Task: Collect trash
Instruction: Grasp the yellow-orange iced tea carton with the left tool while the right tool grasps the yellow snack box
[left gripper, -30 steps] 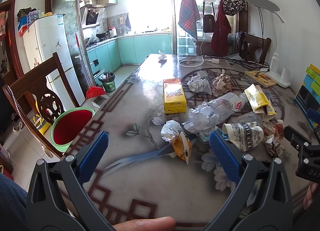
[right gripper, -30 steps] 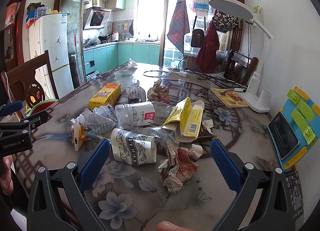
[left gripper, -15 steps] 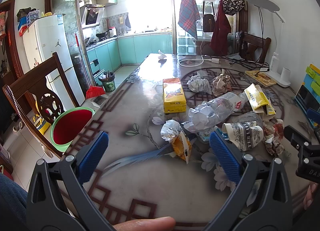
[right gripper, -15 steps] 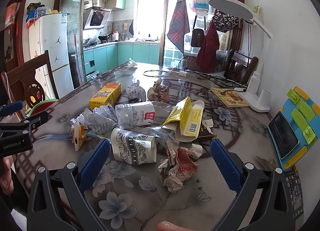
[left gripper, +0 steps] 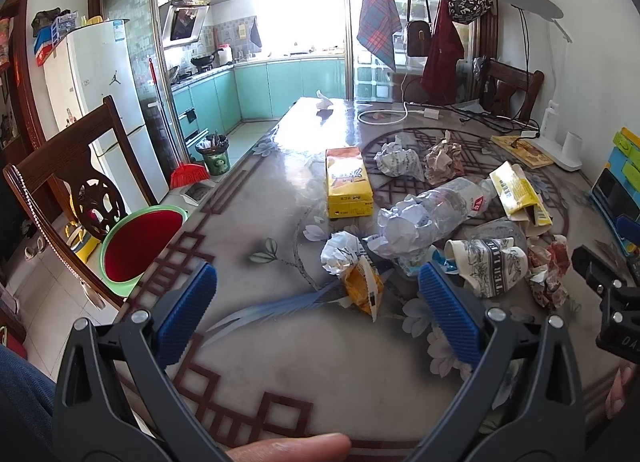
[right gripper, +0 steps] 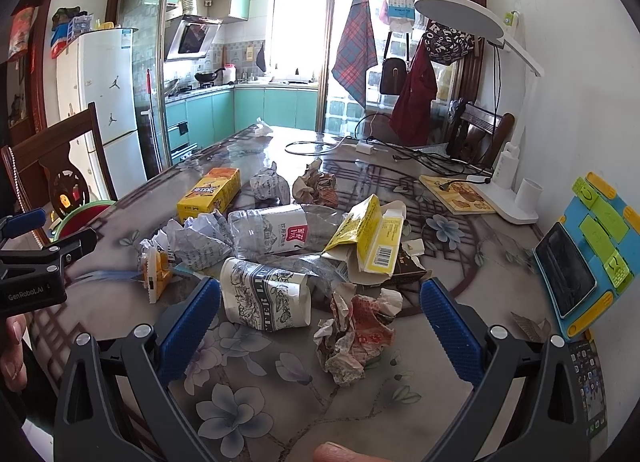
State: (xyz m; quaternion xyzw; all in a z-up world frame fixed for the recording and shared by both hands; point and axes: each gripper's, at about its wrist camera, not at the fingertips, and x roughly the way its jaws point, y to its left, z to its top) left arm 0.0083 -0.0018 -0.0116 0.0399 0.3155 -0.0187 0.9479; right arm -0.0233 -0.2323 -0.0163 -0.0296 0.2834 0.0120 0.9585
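Trash lies heaped on the patterned table (left gripper: 280,362): a yellow box (left gripper: 347,187), a crushed clear bottle (left gripper: 436,208), a squashed printed paper cup (left gripper: 486,266), an orange snack wrapper (left gripper: 360,286), crumpled paper balls (left gripper: 398,160) and a torn yellow carton (left gripper: 518,192). My left gripper (left gripper: 316,314) is open, empty, just short of the snack wrapper. My right gripper (right gripper: 320,326) is open, with the paper cup (right gripper: 266,294) and a reddish crumpled wrapper (right gripper: 358,336) between and just beyond its fingers. A green bin with a red inside (left gripper: 138,246) stands on the floor left of the table.
A wooden chair (left gripper: 68,178) stands beside the bin at the table's left edge. On the right are a white desk lamp (right gripper: 508,182), a book (right gripper: 456,192) and a blue-and-green phone stand (right gripper: 584,254). Cables (right gripper: 400,150) lie at the far end.
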